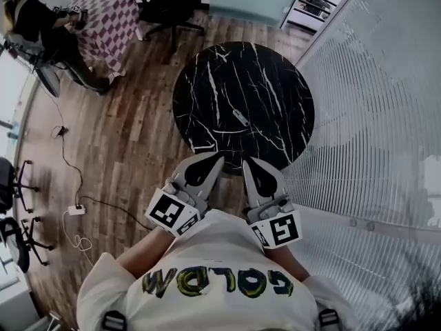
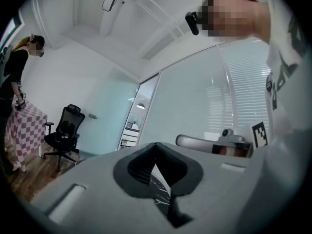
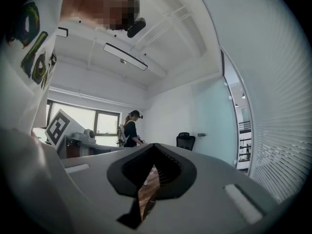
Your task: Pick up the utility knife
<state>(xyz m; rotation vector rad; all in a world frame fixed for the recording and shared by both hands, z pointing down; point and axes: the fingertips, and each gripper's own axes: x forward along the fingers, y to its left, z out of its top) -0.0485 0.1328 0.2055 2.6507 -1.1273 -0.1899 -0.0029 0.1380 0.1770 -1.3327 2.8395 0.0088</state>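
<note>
Head view, worktop: a round black marble worktop with white veins fills the upper centre of the frame.
Head view, knife: the small slim grey utility knife lies flat and slanted near the middle of the worktop, alone, with nothing touching it.
Head view, tools: the left tool and right tool sit side by side at lower centre, close to the person's chest. Their tips are just over the near rim and well short of the knife.
Left gripper view, tool: the left tool has its jaws closed tip to tip with nothing between them. Only a sliver of veined worktop shows through the gap behind the tips. The knife is not in view.
Right gripper view, tool: the right tool is likewise closed and empty. A brown wooden floor shows through its gap, with no knife.
Handling, judged: the knife is probably light, rigid and smooth-sided, and it lies low on a slick stone top, so it may skid.
Hold, judged: across the narrow width of the handle at mid-length, with the jaws opened first and kept away from the blade end; which end that is cannot be told.
</note>
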